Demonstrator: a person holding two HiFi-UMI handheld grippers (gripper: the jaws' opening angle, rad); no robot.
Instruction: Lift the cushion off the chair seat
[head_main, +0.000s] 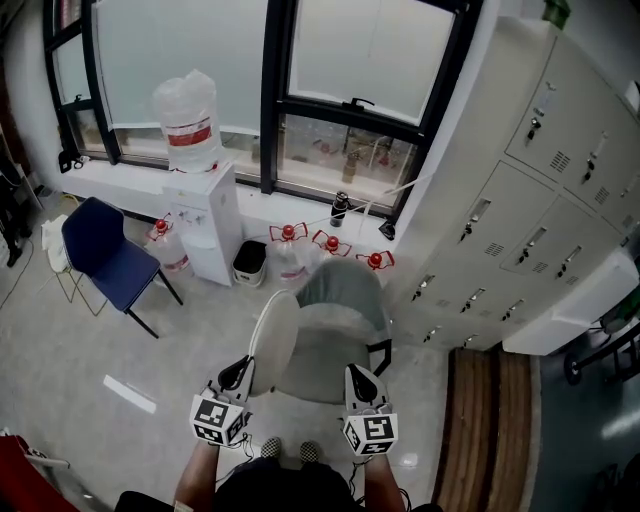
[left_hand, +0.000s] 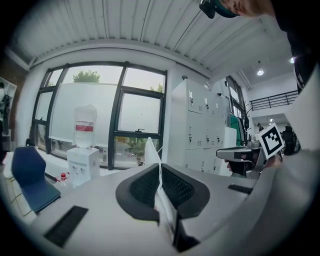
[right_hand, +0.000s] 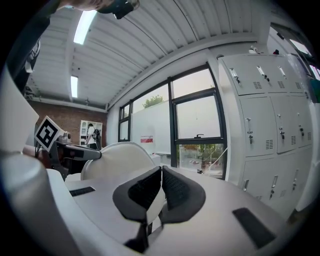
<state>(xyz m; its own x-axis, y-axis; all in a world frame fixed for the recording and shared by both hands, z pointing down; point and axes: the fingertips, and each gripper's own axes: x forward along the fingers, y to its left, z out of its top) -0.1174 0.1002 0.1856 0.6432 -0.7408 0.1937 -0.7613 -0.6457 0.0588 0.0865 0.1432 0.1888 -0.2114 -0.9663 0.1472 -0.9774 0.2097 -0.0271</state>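
A pale cushion (head_main: 275, 340) stands tilted on its edge over the left side of the grey office chair (head_main: 345, 290). My left gripper (head_main: 238, 378) is shut on its near edge. In the left gripper view that edge (left_hand: 152, 150) runs thin and white between the black pads of my left gripper (left_hand: 159, 167). My right gripper (head_main: 362, 380) is at the seat's front right, shut on a white strip of the cushion (right_hand: 155, 205) that sits between the pads of my right gripper (right_hand: 161, 172). The cushion's rounded face (right_hand: 117, 160) shows to its left.
A water dispenser (head_main: 200, 215) with a large bottle stands by the window. A blue chair (head_main: 105, 250) is at the left. Red-capped water bottles (head_main: 330, 245) and a small bin (head_main: 250, 262) sit behind the office chair. Grey lockers (head_main: 530, 220) line the right wall.
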